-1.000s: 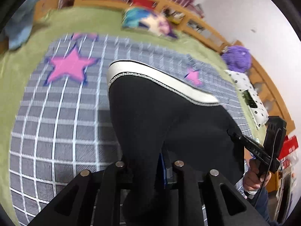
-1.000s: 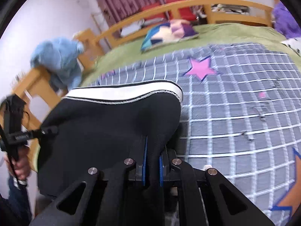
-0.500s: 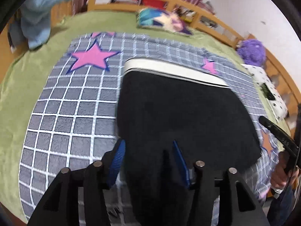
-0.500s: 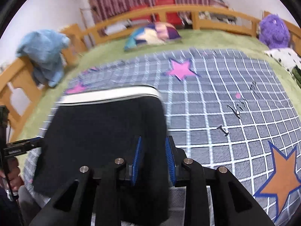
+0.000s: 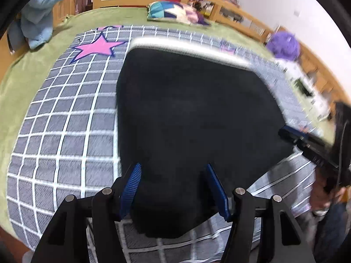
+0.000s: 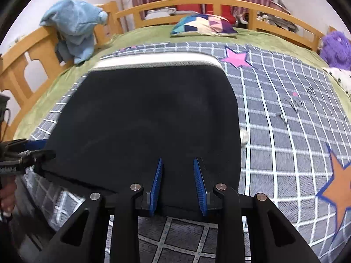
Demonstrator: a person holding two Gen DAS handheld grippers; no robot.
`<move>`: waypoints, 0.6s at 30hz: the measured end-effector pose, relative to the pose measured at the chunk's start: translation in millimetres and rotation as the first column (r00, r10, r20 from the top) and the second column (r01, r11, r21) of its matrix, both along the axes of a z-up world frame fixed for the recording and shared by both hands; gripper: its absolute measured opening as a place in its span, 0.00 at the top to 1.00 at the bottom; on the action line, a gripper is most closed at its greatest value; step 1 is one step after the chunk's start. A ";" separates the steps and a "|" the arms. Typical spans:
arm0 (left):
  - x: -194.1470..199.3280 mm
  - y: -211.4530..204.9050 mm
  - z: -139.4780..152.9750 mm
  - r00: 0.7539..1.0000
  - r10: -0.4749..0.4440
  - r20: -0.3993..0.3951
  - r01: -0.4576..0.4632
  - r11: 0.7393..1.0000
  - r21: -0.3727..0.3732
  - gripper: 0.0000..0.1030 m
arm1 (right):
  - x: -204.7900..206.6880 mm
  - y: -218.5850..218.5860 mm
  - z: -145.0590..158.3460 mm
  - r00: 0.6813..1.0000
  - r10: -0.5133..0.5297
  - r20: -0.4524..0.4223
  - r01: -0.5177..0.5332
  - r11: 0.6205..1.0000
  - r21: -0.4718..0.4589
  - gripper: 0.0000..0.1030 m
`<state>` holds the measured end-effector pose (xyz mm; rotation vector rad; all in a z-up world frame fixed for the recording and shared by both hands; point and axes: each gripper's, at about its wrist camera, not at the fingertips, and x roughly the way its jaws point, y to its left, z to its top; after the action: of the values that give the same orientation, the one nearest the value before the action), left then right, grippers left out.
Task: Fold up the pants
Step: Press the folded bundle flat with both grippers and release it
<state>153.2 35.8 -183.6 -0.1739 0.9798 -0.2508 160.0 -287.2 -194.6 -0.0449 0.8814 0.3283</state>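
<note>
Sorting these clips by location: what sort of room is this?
Most likely a bedroom: the black pants lie on a star-patterned blanket over a wooden-railed bed, with a pillow near the far rail.

1. We saw even, bright indoor light in both views, with no hard shadows on the checked blanket [image 6: 285,131].
2. The black pants [image 5: 193,109] read as a nearly featureless dark mass; we could make out almost no folds in them.
3. Their white waistband [image 5: 188,48] was overexposed and smeared by motion blur in the left wrist view.
4. The right side of that view, around the right gripper [image 5: 307,140], was blurred too.
5. Fisheye distortion bent the wooden bed rail [image 6: 219,2] and left black corners.
</note>
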 end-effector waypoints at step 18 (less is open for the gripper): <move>164.9 -24.8 -11.7 0.983 0.066 0.171 -0.092 0.984 0.151 0.41 | 159.6 41.3 -16.4 0.998 -0.006 0.063 0.007 0.999 -0.031 0.51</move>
<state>318.2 10.9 -195.3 -0.0456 0.8219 -0.1117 319.6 -245.9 -211.0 -0.0809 0.8245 0.3054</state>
